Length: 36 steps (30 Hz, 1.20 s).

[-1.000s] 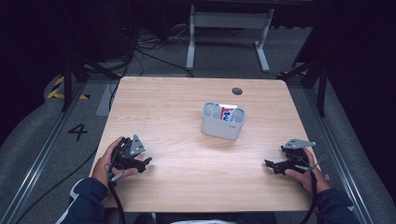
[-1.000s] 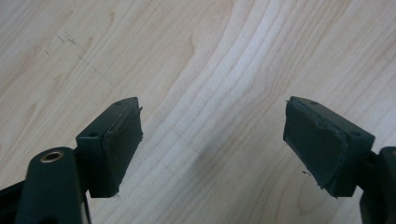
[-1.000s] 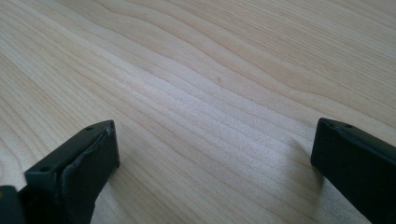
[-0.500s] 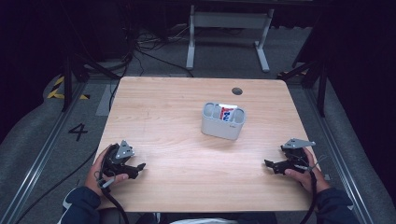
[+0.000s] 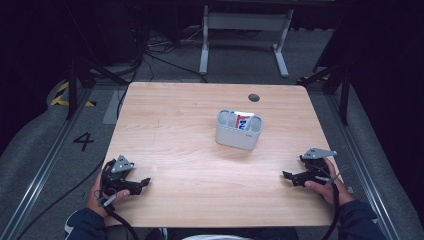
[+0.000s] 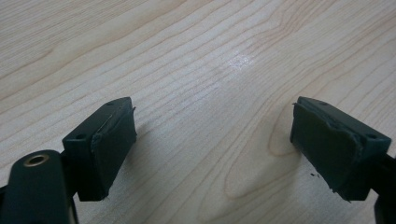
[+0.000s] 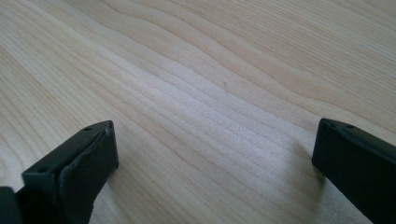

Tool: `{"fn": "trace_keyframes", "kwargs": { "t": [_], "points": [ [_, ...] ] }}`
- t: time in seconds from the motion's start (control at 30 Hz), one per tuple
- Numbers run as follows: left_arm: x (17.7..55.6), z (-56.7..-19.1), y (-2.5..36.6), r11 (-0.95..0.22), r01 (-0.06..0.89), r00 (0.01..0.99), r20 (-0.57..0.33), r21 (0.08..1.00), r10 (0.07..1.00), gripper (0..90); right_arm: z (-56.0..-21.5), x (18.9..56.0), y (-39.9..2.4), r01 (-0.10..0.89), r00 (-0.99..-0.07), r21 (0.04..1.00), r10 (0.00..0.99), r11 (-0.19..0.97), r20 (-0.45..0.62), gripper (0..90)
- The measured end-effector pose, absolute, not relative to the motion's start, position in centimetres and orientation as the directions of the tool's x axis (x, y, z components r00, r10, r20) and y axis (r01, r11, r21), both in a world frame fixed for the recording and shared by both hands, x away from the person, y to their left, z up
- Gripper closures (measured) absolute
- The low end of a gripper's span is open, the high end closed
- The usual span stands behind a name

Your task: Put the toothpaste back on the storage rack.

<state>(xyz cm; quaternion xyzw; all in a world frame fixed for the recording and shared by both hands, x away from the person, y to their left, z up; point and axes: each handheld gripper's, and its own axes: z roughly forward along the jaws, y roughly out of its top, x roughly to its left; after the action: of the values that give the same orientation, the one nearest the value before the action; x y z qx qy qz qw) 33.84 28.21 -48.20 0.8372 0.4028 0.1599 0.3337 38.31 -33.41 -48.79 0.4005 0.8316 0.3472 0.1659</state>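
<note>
— Grippers first: how do they stand?
— Left gripper [image 5: 142, 182] has its jaws spread wide over bare wood, nothing between them; right gripper [image 5: 286, 175] is likewise spread and empty. Each is held in a hand at the near edge of the wooden table [image 5: 175, 125].
— And relative to the grey caddy [image 5: 239, 130]?
— It stands farther out, right of the table's middle, well apart from both. A red, white and blue packet [image 5: 243, 121] sits in one compartment. A dark round hole [image 5: 254, 97] lies just beyond the caddy.
</note>
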Motion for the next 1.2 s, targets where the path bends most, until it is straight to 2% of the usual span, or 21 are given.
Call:
{"fn": "trace_keyframes", "kwargs": {
  "t": [1.2],
  "points": [
    [34.19,-48.22,28.10,-0.448,0.587,0.603,0.004,0.674,0.797,6.5,-48.78,38.27,-33.10,0.547,-0.631,0.710,0.776,0.443,0.002,0.5]
  ]
}}
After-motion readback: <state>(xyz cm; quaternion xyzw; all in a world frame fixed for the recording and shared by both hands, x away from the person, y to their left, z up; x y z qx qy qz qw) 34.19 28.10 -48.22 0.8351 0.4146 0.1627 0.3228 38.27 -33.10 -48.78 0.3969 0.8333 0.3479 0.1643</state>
